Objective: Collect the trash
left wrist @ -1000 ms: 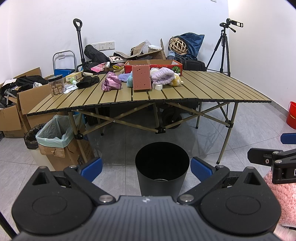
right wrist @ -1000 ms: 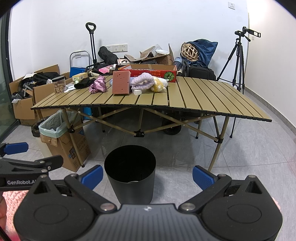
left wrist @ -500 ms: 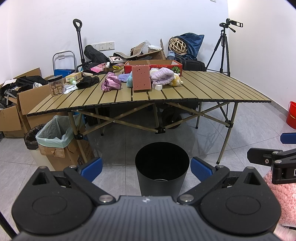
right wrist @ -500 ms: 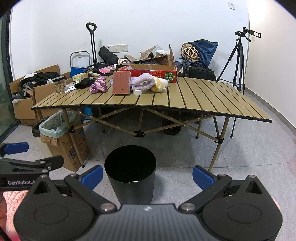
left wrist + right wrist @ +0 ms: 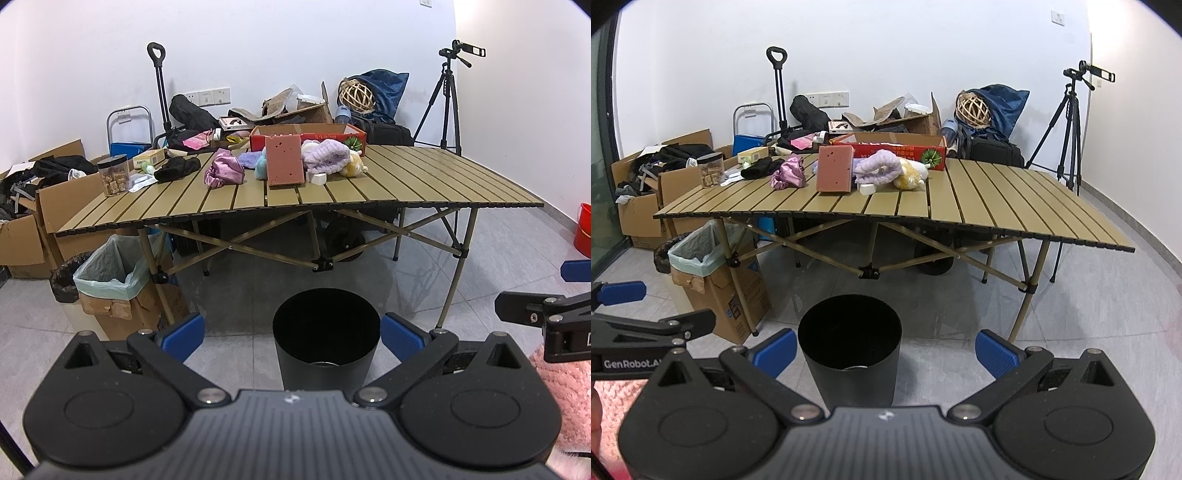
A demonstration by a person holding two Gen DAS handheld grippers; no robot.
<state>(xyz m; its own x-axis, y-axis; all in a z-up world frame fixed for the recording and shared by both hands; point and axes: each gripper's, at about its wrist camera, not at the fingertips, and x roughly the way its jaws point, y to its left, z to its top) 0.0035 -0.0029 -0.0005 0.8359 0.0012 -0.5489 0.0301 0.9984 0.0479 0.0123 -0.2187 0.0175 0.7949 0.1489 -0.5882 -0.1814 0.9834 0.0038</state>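
Nothing has moved: I hold both the left gripper (image 5: pixel 291 338) and the right gripper (image 5: pixel 885 350) spread apart, empty, above the black bin (image 5: pixel 326 332) on the floor before the tabletop (image 5: pixel 406 181).

Left gripper (image 5: pixel 291 334) gapes wide above black bin (image 5: pixel 326 332).

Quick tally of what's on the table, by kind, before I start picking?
Soft cloth or plush items: 6, e.g. pink scrunchie, purple knit
Sponge block: 1
Jar: 1
White cube: 1
Red box: 1
Total: 10; back-left clutter uncounted.
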